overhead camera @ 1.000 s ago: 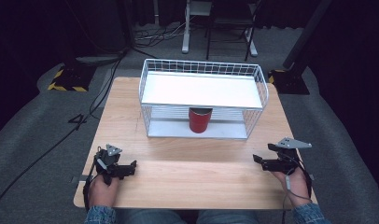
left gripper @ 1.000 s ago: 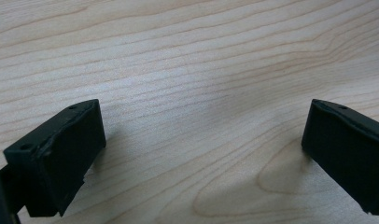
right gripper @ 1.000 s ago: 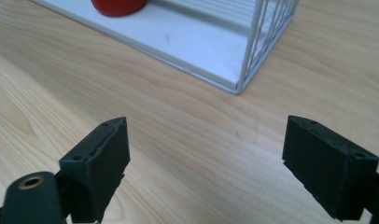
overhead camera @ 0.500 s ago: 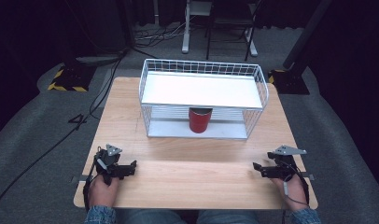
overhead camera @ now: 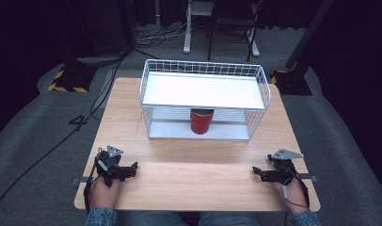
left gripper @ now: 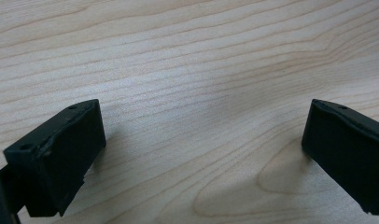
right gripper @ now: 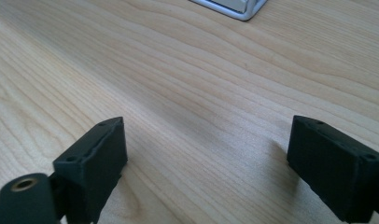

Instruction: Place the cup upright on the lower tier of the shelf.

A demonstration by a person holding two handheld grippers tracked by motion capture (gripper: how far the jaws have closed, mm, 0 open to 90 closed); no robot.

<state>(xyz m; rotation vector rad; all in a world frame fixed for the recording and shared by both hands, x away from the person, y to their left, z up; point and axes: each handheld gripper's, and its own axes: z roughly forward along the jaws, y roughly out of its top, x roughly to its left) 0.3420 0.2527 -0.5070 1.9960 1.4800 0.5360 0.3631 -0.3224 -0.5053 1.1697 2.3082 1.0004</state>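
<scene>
Rest position, seen from above. My left gripper (overhead camera: 132, 168) and right gripper (overhead camera: 256, 172) lie low over the near edge of the tabletop (overhead camera: 194, 188), fingers (left gripper: 61, 154) spread wide apart on both, with bare wood between them. The red cup (overhead camera: 201, 121) stands upright on the lower shelf of the wire rack (overhead camera: 205, 70), under its white upper shelf, well apart from both grippers. I judge the cup light, rigid, smooth-walled and likely slippery; best taken across its middle through the open front, with moderate squeeze to avoid crushing or tipping it.
</scene>
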